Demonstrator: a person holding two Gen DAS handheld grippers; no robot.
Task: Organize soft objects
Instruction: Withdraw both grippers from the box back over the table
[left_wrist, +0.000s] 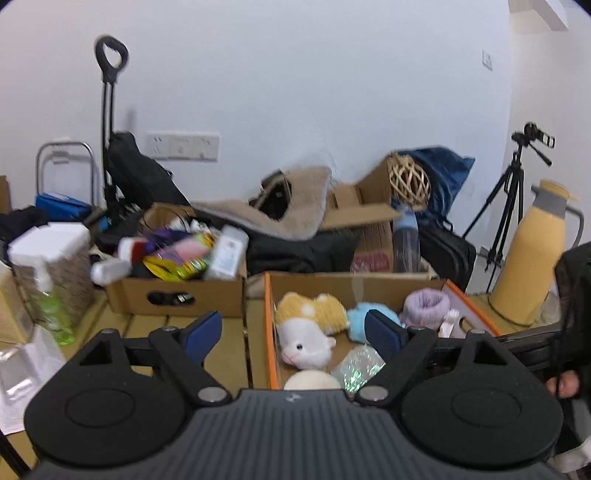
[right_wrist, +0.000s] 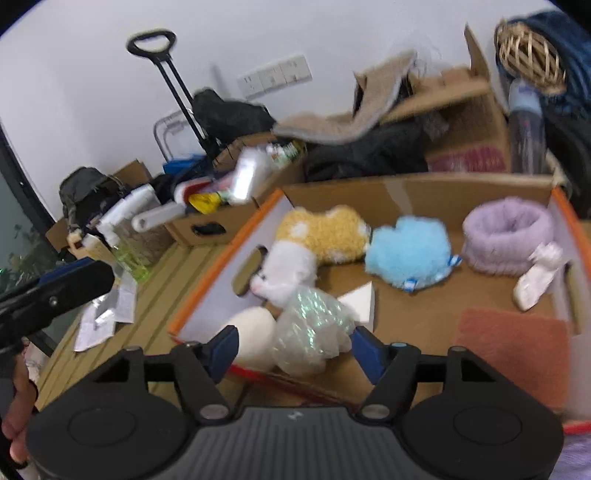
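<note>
An orange-edged cardboard box (right_wrist: 221, 273) (left_wrist: 269, 325) holds soft things: a yellow-and-white plush (right_wrist: 306, 247) (left_wrist: 308, 328), a blue fluffy toy (right_wrist: 410, 251) (left_wrist: 360, 317), a purple fuzzy ring (right_wrist: 506, 232) (left_wrist: 424, 306), a shiny bubble-wrap bundle (right_wrist: 314, 332) (left_wrist: 356, 367), a cream ball (right_wrist: 251, 336) (left_wrist: 312, 380) and a pink cloth (right_wrist: 513, 350). My right gripper (right_wrist: 293, 352) is open and empty over the box's near edge, the bundle between its fingers. My left gripper (left_wrist: 293, 338) is open and empty, hovering at the box's left wall.
A second cardboard box (left_wrist: 173, 291) of bottles and packets stands left of the orange one. Behind are bags, a beige mat (left_wrist: 273, 210), a wicker ball (left_wrist: 410, 181) and a tripod (left_wrist: 509, 199). A yellow jug (left_wrist: 532, 258) stands right. Papers (right_wrist: 99, 317) lie on the wooden table.
</note>
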